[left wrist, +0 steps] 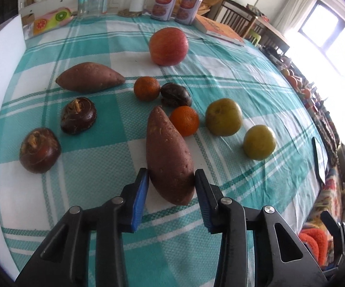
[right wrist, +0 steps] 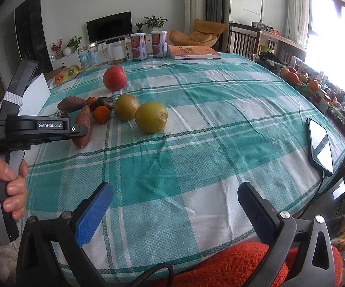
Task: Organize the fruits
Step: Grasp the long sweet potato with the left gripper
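On the teal checked tablecloth (left wrist: 232, 81) lie two sweet potatoes, two tangerines, two yellow-green pears, one red apple (left wrist: 168, 46) and three dark brown water chestnuts; the left gripper (left wrist: 171, 181) pinches the nearer sweet potato (left wrist: 169, 157) by its thick end, both blue pads touching its sides; the right gripper (right wrist: 175, 205) hovers spread wide over bare cloth, holding nothing.

On the cloth — 2 sweet potatoes (left wrist: 170, 157), 2 tangerines (left wrist: 185, 120), 1 apple (left wrist: 168, 46).
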Tool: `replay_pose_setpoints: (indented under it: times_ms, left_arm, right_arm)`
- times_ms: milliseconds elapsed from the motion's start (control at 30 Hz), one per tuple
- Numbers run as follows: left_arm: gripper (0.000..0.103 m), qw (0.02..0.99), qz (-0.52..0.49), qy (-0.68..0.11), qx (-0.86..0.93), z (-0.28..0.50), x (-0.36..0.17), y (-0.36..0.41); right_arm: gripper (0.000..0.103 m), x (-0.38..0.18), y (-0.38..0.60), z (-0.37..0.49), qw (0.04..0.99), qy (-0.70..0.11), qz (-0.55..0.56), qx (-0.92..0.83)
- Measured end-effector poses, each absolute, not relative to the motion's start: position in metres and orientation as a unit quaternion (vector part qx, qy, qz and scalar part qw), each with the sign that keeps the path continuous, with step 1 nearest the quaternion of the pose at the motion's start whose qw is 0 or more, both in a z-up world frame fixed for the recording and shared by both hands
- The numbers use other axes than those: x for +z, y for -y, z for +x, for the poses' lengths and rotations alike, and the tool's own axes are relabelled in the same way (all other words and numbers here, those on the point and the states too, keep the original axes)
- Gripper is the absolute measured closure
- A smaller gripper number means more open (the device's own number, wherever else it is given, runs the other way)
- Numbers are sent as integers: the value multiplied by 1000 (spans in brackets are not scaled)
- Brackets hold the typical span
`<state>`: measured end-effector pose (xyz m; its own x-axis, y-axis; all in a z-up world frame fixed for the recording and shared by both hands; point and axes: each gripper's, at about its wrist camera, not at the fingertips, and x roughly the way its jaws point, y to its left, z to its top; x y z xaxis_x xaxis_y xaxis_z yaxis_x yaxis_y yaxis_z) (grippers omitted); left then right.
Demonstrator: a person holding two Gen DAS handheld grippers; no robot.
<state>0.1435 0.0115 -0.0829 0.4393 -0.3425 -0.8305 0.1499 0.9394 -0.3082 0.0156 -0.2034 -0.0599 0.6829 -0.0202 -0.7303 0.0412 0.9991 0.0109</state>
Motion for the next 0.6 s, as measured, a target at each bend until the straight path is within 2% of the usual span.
replay_pose_setpoints:
  times_ms: [67, 133, 200, 267, 333, 400, 500, 600]
  left_arm:
    - [62, 833, -80, -522, -165, 141, -81, -13]
    - [58, 835, -61, -523, -162, 142, -80, -10]
    - [39, 845, -38, -515, -140, 147, -80, -6]
    - [36, 850, -34, -507, -137, 154, -80, -4]
    - [39, 848, -25, -513, -134, 163, -84, 2]
    - [59, 840, -6, -526, -136, 168, -92, 11]
    - [60, 848, 23, -514, -125, 153, -91, 18]
    - [60, 848, 7, -513, -136, 117, -91, 10]
  right_arm:
    - [0, -60, 204, 16, 917, -399, 16, -17]
    - [0, -62, 203, 18, 915, -403, 16, -17]
    - [0, -62, 201, 19, 914, -406, 11, -17]
    - [0, -62, 200, 18, 914, -404, 6, -17]
    - [0, -61, 200, 17, 916, -401, 6, -18]
    - [0, -62, 202, 17, 916, -400, 10, -18]
    - [0, -62, 206, 18, 914, -404, 21, -14]
    - [0, -66, 213, 22, 909, -414, 46, 3]
